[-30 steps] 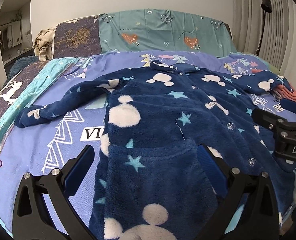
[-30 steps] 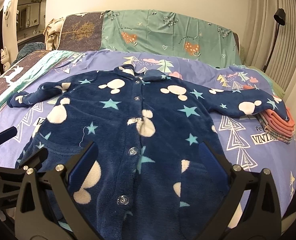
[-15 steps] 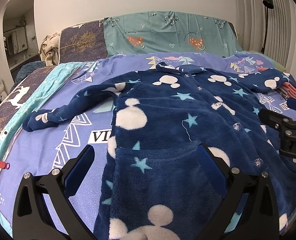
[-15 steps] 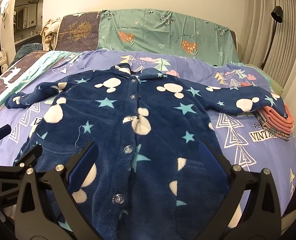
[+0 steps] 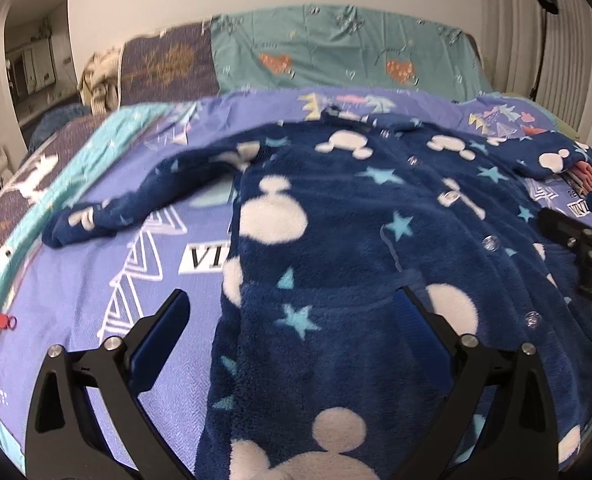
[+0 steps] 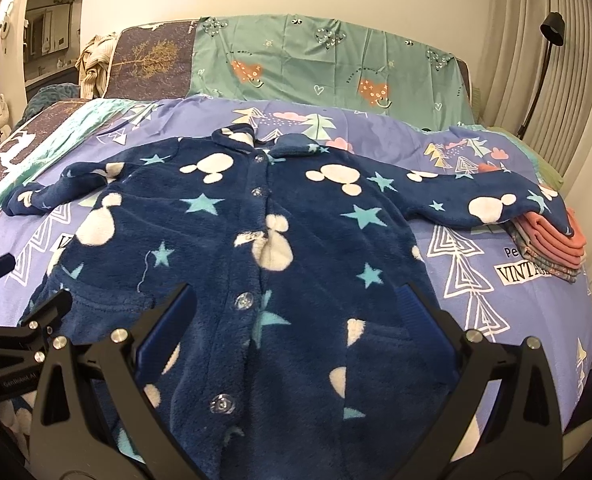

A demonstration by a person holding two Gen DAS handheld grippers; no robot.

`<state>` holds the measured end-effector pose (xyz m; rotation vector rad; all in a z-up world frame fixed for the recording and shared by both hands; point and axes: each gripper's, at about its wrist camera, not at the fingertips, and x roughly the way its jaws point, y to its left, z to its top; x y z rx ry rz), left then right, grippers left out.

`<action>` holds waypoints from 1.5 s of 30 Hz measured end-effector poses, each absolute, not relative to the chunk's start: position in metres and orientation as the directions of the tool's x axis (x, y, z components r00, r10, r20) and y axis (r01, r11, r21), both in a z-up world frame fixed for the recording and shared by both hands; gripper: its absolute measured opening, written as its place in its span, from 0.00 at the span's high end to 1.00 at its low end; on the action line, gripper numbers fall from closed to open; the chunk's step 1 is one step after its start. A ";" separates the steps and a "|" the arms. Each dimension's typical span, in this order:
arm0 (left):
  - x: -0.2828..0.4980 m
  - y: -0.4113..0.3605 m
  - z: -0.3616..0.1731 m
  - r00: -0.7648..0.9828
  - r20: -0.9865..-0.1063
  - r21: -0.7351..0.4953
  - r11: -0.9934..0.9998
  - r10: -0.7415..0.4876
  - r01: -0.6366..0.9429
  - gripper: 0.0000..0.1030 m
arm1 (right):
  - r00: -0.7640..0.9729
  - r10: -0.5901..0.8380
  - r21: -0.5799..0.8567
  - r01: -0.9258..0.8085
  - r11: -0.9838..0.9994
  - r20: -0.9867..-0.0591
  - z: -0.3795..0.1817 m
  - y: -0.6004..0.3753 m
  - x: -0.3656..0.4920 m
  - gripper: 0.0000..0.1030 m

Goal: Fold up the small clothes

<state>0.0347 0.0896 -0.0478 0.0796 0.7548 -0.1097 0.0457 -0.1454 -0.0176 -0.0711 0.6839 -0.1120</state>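
While the navy fleece jacket (image 6: 264, 264) lies spread flat, buttoned, on the bedspread (image 6: 535, 320), the left gripper (image 5: 292, 332) has edged its wide jaws slightly inward over the hem at six o'clock, gripping nothing yet. The right gripper (image 6: 296, 320) hovers wide open and empty. Folded clothes (image 6: 551, 240) wait at three o'clock; folding looks about to begin.
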 end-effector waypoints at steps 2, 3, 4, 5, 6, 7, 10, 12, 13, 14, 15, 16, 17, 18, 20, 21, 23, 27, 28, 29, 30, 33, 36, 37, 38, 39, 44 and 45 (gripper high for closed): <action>0.039 0.095 -0.052 0.703 -0.707 0.004 0.993 -0.082 0.119 0.10 | 0.767 -0.128 -0.099 0.084 0.991 -0.629 -0.019 -0.147 0.048 0.02; 0.040 0.098 -0.053 0.695 -0.714 -0.012 0.994 -0.088 0.113 0.10 | 0.766 -0.128 -0.099 0.085 0.992 -0.630 -0.019 -0.148 0.050 0.02; 0.042 0.100 -0.053 0.693 -0.716 -0.018 0.994 -0.088 0.108 0.10 | 0.765 -0.129 -0.100 0.085 0.991 -0.630 -0.020 -0.148 0.051 0.02; 0.043 0.103 -0.053 0.692 -0.716 -0.020 0.995 -0.086 0.102 0.10 | 0.765 -0.130 -0.103 0.084 0.991 -0.631 -0.020 -0.148 0.051 0.02; 0.044 0.106 -0.052 0.695 -0.714 -0.022 0.995 -0.083 0.097 0.11 | 0.764 -0.132 -0.106 0.083 0.991 -0.631 -0.020 -0.147 0.051 0.02; 0.047 0.112 -0.050 0.698 -0.711 -0.029 0.996 -0.081 0.086 0.12 | 0.763 -0.133 -0.109 0.083 0.991 -0.632 -0.020 -0.148 0.053 0.02; 0.060 0.136 -0.043 0.697 -0.711 -0.084 0.995 -0.093 0.047 0.17 | 0.761 -0.142 -0.118 0.087 0.989 -0.633 -0.021 -0.150 0.056 0.02; 0.080 0.171 -0.039 0.684 -0.723 -0.147 0.989 -0.091 -0.023 0.25 | 0.761 -0.149 -0.121 0.092 0.988 -0.632 -0.021 -0.152 0.058 0.02; 0.087 0.182 -0.040 0.677 -0.731 -0.164 0.985 -0.089 -0.047 0.33 | 0.760 -0.152 -0.123 0.095 0.988 -0.632 -0.021 -0.153 0.059 0.02; 0.097 0.198 -0.040 0.664 -0.743 -0.187 0.979 -0.087 -0.081 0.38 | 0.759 -0.155 -0.124 0.098 0.987 -0.632 -0.021 -0.154 0.060 0.02; 0.108 0.215 -0.041 0.652 -0.754 -0.211 0.970 -0.084 -0.120 0.47 | 0.758 -0.158 -0.125 0.101 0.987 -0.633 -0.022 -0.154 0.061 0.02; 0.117 0.228 -0.041 0.643 -0.762 -0.225 0.963 -0.078 -0.150 0.54 | 0.757 -0.160 -0.127 0.102 0.987 -0.633 -0.022 -0.155 0.062 0.02; 0.126 0.240 -0.041 0.635 -0.769 -0.239 0.954 -0.073 -0.180 0.58 | 0.755 -0.163 -0.130 0.104 0.986 -0.635 -0.023 -0.155 0.063 0.02; 0.138 0.255 -0.041 0.626 -0.777 -0.256 0.943 -0.071 -0.212 0.66 | 0.753 -0.164 -0.132 0.104 0.986 -0.637 -0.024 -0.155 0.065 0.02; 0.158 0.277 -0.042 0.612 -0.787 -0.291 0.919 -0.072 -0.266 0.77 | 0.749 -0.167 -0.135 0.104 0.985 -0.641 -0.026 -0.155 0.068 0.02; 0.169 0.288 -0.042 0.606 -0.792 -0.311 0.905 -0.078 -0.290 0.77 | 0.748 -0.168 -0.137 0.103 0.985 -0.642 -0.027 -0.155 0.069 0.02; 0.190 0.309 -0.045 0.594 -0.800 -0.345 0.873 -0.083 -0.343 0.77 | 0.746 -0.172 -0.144 0.103 0.984 -0.643 -0.028 -0.154 0.072 0.02; 0.245 0.346 -0.050 0.537 -0.844 -0.299 0.828 0.003 -0.475 0.77 | 0.740 -0.188 -0.163 0.107 0.981 -0.645 -0.030 -0.155 0.079 0.02; 0.258 0.351 -0.053 0.519 -0.855 -0.289 0.820 0.011 -0.494 0.77 | 0.738 -0.191 -0.165 0.109 0.980 -0.647 -0.030 -0.156 0.080 0.02; 0.268 0.356 -0.056 0.503 -0.864 -0.282 0.811 0.017 -0.512 0.77 | 0.736 -0.196 -0.168 0.114 0.979 -0.648 -0.031 -0.157 0.082 0.02; 0.282 0.361 -0.063 0.468 -0.884 -0.265 0.797 0.023 -0.542 0.76 | 0.734 -0.200 -0.169 0.117 0.979 -0.649 -0.032 -0.158 0.084 0.02; 0.308 0.369 -0.089 0.346 -0.937 -0.193 0.760 0.045 -0.621 0.75 | 0.726 -0.205 -0.168 0.124 0.978 -0.657 -0.034 -0.160 0.091 0.02; 0.319 0.374 -0.104 0.297 -0.954 -0.179 0.727 0.037 -0.663 0.74 | 0.722 -0.208 -0.170 0.127 0.977 -0.660 -0.036 -0.163 0.094 0.02; 0.321 0.374 -0.103 0.298 -0.953 -0.174 0.730 0.043 -0.660 0.75 | 0.720 -0.211 -0.172 0.128 0.977 -0.661 -0.037 -0.164 0.096 0.02; 0.322 0.373 -0.101 0.304 -0.951 -0.169 0.737 0.052 -0.655 0.82 | 0.719 -0.211 -0.171 0.128 0.977 -0.662 -0.037 -0.166 0.097 0.02; 0.322 0.372 -0.094 0.323 -0.943 -0.153 0.752 0.083 -0.642 1.00 | 0.718 -0.210 -0.169 0.129 0.977 -0.663 -0.038 -0.167 0.098 0.02; 0.309 0.351 -0.033 0.559 -0.829 -0.292 0.823 0.037 -0.487 1.00 | 0.732 -0.203 -0.166 0.124 0.978 -0.651 -0.037 -0.173 0.101 0.02; 0.305 0.333 -0.010 0.626 -0.780 -0.327 0.853 0.000 -0.407 1.00 | 0.735 -0.205 -0.166 0.127 0.978 -0.646 -0.037 -0.175 0.102 0.02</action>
